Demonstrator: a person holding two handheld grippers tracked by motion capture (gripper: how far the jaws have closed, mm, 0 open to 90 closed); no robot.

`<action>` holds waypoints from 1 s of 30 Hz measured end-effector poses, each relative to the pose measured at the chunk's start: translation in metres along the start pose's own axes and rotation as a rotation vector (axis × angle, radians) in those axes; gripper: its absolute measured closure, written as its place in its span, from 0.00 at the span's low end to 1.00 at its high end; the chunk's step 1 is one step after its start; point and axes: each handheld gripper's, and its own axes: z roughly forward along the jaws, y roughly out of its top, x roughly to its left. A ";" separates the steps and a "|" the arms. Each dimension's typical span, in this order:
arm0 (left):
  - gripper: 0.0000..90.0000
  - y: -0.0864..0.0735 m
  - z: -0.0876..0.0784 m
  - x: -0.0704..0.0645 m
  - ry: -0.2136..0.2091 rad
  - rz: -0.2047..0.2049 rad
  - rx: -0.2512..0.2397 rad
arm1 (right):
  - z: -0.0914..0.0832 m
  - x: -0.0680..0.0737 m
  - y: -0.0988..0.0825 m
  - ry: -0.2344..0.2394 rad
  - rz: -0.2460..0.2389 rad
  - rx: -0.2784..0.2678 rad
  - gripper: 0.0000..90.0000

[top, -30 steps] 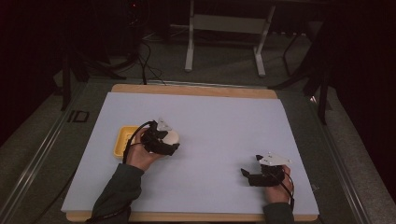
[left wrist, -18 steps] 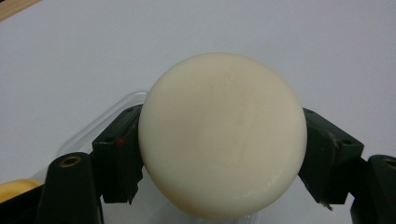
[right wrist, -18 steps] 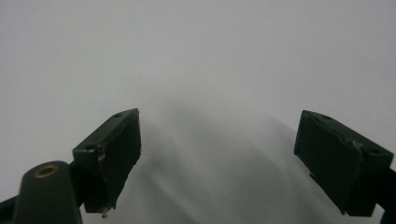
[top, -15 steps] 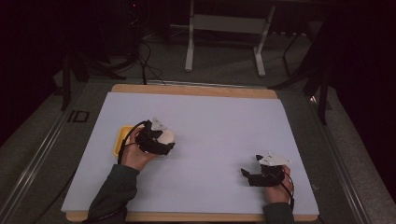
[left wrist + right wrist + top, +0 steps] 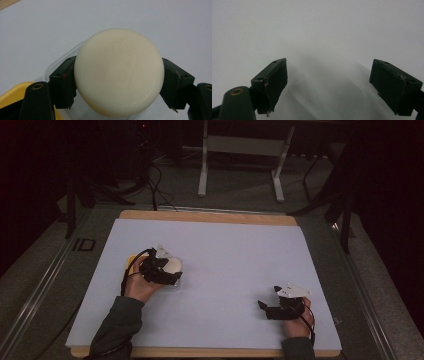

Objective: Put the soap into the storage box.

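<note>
The cream ball [image 5: 119, 72] is the whole game here, and right now the left gripper [image 5: 119, 82] has it clamped between both pads, jaws closed partway onto its widest part, one pad on each flank. It hangs right over a clear plastic container [image 5: 53, 66] whose rim peeks out on the near-left of the ball, with a yellow lid or tray [image 5: 11, 93] just beyond that rim; from above, the ball [image 5: 171, 266] sits left of the middle of the white sheet [image 5: 230, 250].

If I'm reading it right, the step is seating the ball in that container (or lifting it clear, hard to call). Either way: keep the squeeze even across the middle, since a smooth round thing squirts out if the pads creep toward the top. Move straight up or down, no twisting, and don't knock the flimsy container rim.

Further from the ball, off to its right near the sheet's front edge, the right gripper [image 5: 280, 306] rests with jaws wide apart [image 5: 329, 85], nothing between them. Could steady the container if it slides.
</note>
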 end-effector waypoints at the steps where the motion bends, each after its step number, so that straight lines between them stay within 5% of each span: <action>1: 0.29 -0.001 0.000 0.000 0.001 -0.003 0.002 | 0.000 0.000 0.000 0.000 0.000 0.000 0.16; 30: 0.29 -0.016 -0.022 0.036 0.069 -0.075 -0.008 | 0.000 0.001 0.000 -0.004 -0.001 0.005 0.16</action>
